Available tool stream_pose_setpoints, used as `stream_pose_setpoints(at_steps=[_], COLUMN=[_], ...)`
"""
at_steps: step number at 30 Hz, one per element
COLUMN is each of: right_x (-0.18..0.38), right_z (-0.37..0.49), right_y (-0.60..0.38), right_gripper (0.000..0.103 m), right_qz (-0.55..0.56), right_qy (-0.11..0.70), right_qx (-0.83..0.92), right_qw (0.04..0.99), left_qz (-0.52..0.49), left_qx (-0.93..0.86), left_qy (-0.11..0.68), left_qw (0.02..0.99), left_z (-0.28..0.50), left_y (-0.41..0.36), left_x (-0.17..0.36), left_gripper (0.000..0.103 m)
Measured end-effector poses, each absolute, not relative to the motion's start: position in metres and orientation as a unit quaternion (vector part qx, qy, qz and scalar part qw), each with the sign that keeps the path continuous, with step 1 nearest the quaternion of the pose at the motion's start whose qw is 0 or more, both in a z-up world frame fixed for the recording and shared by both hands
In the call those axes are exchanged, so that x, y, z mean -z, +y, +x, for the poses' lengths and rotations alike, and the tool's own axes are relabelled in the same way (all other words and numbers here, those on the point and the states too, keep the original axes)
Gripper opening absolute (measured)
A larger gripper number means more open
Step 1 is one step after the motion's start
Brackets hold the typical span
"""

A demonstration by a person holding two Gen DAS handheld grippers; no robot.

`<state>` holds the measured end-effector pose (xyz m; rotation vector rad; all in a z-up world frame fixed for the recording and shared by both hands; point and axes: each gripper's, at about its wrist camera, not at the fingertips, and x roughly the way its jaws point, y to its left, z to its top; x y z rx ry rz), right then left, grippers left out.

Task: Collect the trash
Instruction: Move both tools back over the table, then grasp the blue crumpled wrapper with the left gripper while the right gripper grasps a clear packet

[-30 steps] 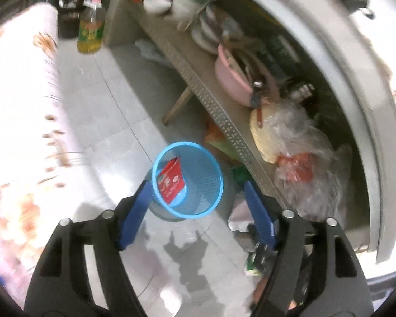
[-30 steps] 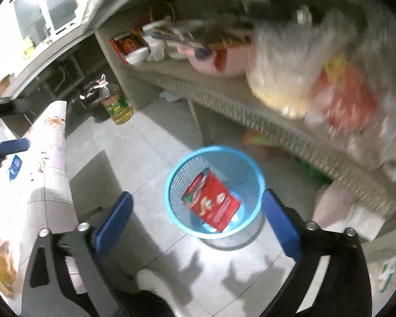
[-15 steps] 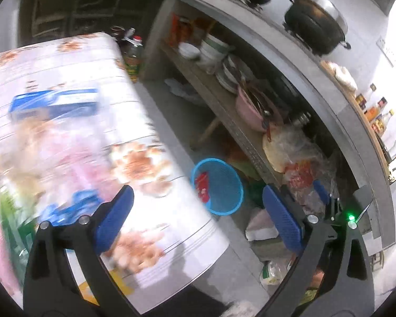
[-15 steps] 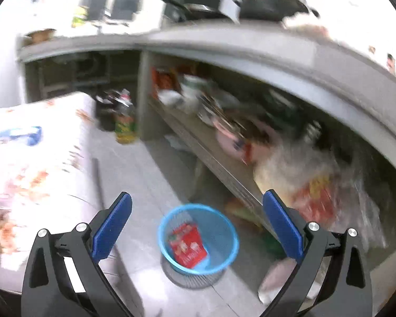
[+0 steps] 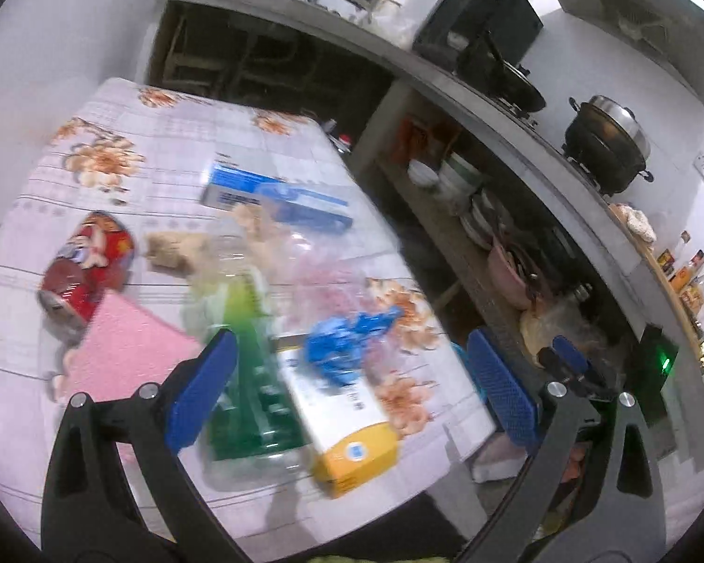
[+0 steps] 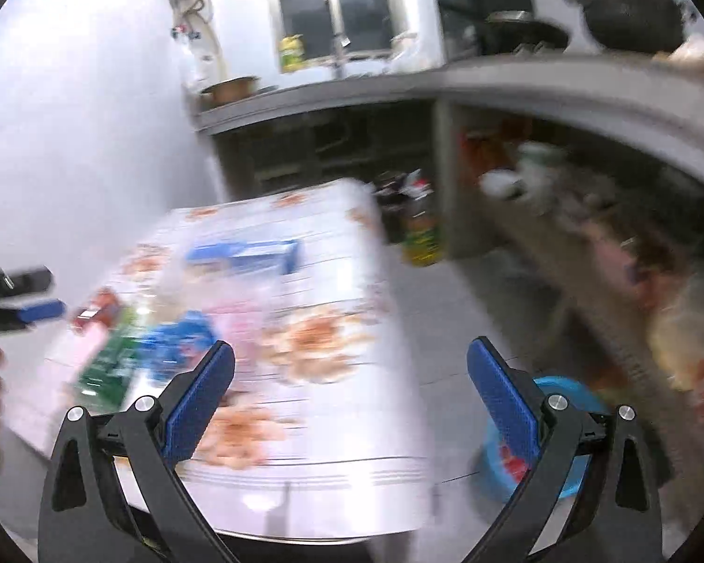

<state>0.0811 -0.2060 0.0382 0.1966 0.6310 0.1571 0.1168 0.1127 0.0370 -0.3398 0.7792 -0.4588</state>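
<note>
My left gripper [image 5: 352, 389] stands open and empty over the near edge of the flowered table [image 5: 173, 140]. Under it lie a clear bottle with a green label [image 5: 244, 366], a crumpled blue wrapper [image 5: 347, 342] and a white and yellow box [image 5: 347, 427]. Farther back are a red can [image 5: 87, 262], a pink sheet [image 5: 126, 352] and a blue and white box [image 5: 277, 197]. My right gripper [image 6: 352, 399] is open too, with nothing in it, at the table's near corner. The blue bin [image 6: 572, 427] on the floor to its right holds a red wrapper [image 6: 511, 462].
A low shelf [image 5: 474, 253] crowded with bowls and bags runs along the right under a grey counter [image 5: 563, 155] with a black pot [image 5: 605, 136]. An oil bottle [image 6: 420, 234] stands on the tiled floor [image 6: 450, 323] between table and shelf. The right wrist view is blurred.
Both views have swung up from the blue bin on the floor to the table top. My left jaws have spread wider. The red wrapper stays in the bin.
</note>
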Motion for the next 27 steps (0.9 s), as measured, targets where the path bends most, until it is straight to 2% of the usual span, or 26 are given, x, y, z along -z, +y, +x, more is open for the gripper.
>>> stream_pose_setpoints(at_steps=[7, 14, 19, 24, 27], right_x=[-0.024, -0.008, 0.016, 0.042, 0.047], right_z=[0.106, 0.138, 0.169, 0.189, 0.193], right_y=[-0.183, -0.166, -0.171, -0.179, -0.178], right_gripper=[0.096, 0.090, 0.088, 0.086, 0.086], right_qz=[0.177, 0.217, 0.263, 0.307, 0.303], right_qy=[0.352, 0.380, 0.435, 0.476, 0.481], right_qx=[-0.170, -0.199, -0.211, -0.223, -0.236], right_qw=[0.903, 0.877, 0.835, 0.793, 0.788], left_qz=[-0.117, 0.021, 0.096, 0.115, 0.113], left_qx=[0.208, 0.236, 0.224, 0.224, 0.221], left_qy=[0.344, 0.315, 0.341, 0.371, 0.395], left_qw=[0.908, 0.919, 0.908, 0.894, 0.885], left_z=[0.104, 0.105, 0.125, 0.147, 0.158], left_y=[0.116, 0.068, 0.036, 0.019, 0.015], left_x=[-0.024, -0.024, -0.010, -0.001, 0.008], left_gripper=[0.094, 0.094, 0.094, 0.078, 0.072])
